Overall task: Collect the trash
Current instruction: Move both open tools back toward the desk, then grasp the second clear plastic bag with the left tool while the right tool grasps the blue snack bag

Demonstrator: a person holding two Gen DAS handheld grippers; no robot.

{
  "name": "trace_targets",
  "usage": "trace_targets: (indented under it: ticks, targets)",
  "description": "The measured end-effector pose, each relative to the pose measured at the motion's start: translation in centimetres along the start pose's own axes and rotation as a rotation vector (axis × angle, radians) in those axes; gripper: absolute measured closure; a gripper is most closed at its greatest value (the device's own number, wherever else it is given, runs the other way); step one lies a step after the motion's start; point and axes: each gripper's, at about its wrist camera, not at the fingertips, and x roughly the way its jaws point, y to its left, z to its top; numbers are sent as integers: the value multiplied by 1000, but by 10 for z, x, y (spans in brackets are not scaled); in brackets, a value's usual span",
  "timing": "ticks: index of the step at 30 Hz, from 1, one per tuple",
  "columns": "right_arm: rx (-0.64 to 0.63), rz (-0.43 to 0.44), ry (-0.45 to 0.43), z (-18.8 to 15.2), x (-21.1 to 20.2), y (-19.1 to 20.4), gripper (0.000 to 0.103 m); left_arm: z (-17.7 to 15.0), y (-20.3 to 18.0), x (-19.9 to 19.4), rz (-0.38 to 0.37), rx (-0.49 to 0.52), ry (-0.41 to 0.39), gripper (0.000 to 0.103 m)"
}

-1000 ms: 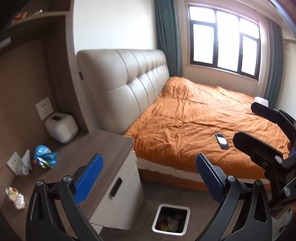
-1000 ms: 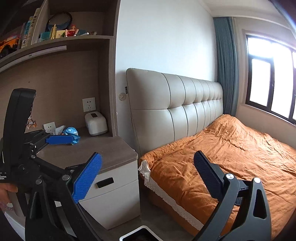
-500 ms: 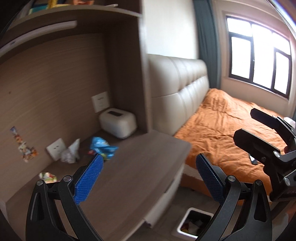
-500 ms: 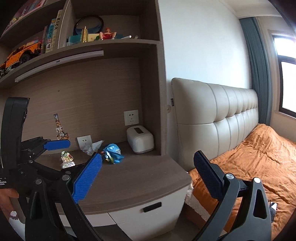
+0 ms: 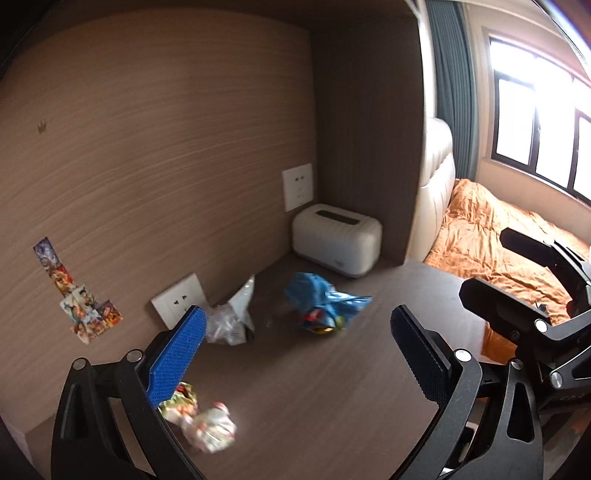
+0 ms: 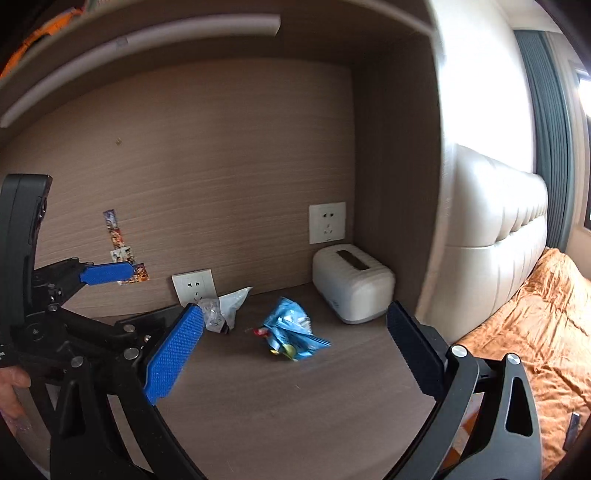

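Three pieces of trash lie on the brown nightstand top (image 5: 314, 384). A blue snack wrapper (image 5: 323, 306) (image 6: 291, 330) lies in the middle. A crumpled clear and white wrapper (image 5: 231, 319) (image 6: 223, 308) rests against the back wall by a socket. A crumpled colourful wrapper (image 5: 201, 419) lies nearest, just under my left gripper's blue left finger (image 5: 177, 358). My left gripper (image 5: 299, 360) is open and empty above the top. My right gripper (image 6: 295, 350) is open and empty too, with the blue wrapper between and beyond its fingers.
A white tissue box (image 5: 336, 243) (image 6: 352, 288) stands in the back right corner under a wall socket (image 5: 298, 186). Stickers (image 5: 79, 306) are on the wooden back wall. A shelf (image 6: 147, 33) hangs overhead. The bed with an orange cover (image 5: 491, 236) lies to the right.
Both grippers swung left from the bed toward the nightstand and came closer and lower over it. The trash now looks larger and nearer. The floor bin has left the view.
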Motion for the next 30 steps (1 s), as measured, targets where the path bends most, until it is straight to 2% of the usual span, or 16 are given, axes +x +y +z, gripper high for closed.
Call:
trace_targets:
  ticks: [7,11,18,24,30]
  targets:
    - [17,-12,41,3,55,19,4,-1,55,46,7,-3,46,5]
    - [13,-23,56,4,81,27,4,-2,72,66,-2,-9,62,5]
    - [20,-56,88,-2,118,35,4,-4,83,105,-45,-12,96,5]
    - [40,-84,127,-14,151,37,4,-10,93,146,-51,-44,141,5]
    - [58,-147,221,-28,191,28,4,-12,99,189,-53,-27,211,5]
